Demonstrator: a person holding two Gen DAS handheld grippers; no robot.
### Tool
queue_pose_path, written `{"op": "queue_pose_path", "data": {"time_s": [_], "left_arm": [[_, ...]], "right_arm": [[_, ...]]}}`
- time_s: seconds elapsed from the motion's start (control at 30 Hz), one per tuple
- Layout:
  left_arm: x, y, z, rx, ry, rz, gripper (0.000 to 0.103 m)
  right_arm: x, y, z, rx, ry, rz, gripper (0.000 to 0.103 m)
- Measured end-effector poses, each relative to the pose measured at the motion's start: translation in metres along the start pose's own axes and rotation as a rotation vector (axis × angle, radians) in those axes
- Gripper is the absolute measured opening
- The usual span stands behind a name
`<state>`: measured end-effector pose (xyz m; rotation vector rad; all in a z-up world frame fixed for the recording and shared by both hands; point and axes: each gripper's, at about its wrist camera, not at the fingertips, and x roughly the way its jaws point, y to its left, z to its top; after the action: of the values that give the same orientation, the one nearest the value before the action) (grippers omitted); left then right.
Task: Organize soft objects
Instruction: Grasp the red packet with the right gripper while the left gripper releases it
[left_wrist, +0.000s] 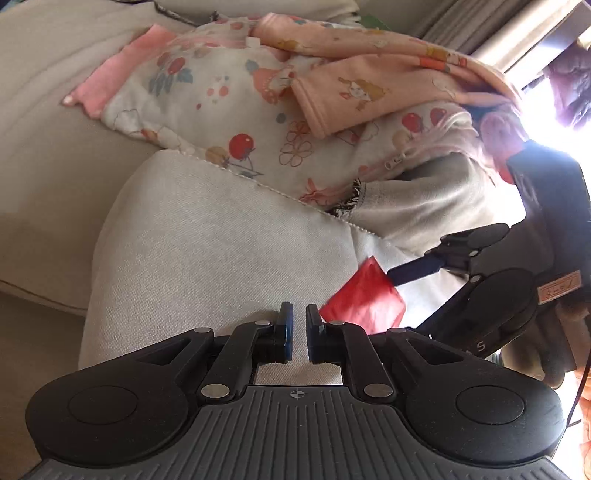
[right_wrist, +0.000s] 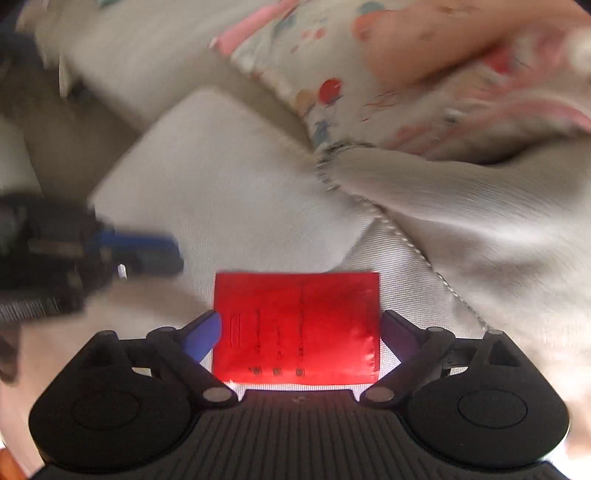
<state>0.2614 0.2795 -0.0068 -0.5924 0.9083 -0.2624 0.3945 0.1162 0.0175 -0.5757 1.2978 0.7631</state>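
A flat red packet sits between the fingers of my right gripper, whose jaws stand wide and touch its two side edges. In the left wrist view the same red packet shows at the right, with the right gripper beside it. My left gripper hovers over a pale grey cushion, jaws nearly closed with a narrow gap and nothing between them. A heap of printed children's clothes lies behind the cushion.
A beige sofa carries the cushion and the clothes. A grey garment lies at the cushion's right. Bright window light and curtains are at the far right. The right wrist view is motion-blurred.
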Motion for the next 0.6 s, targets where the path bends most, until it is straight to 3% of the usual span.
{"op": "queue_pose_path", "data": {"time_s": [0.23, 0.37, 0.47, 0.6], "left_arm": [[-0.007, 0.004, -0.006, -0.039, -0.028, -0.024, 0.01], [-0.026, -0.001, -0.011, -0.035, -0.101, -0.021, 0.01], [-0.056, -0.017, -0.016, 0.042, -0.195, -0.002, 0.01], [-0.102, -0.048, -0.034, 0.197, -0.301, -0.032, 0.01]], "right_arm": [[0.001, 0.005, 0.003, -0.021, 0.037, -0.006, 0.103], [0.003, 0.008, 0.001, -0.03, 0.035, -0.001, 0.102], [-0.004, 0.009, -0.003, -0.05, 0.005, 0.005, 0.09], [-0.009, 0.006, -0.013, -0.044, -0.025, 0.02, 0.086]]}}
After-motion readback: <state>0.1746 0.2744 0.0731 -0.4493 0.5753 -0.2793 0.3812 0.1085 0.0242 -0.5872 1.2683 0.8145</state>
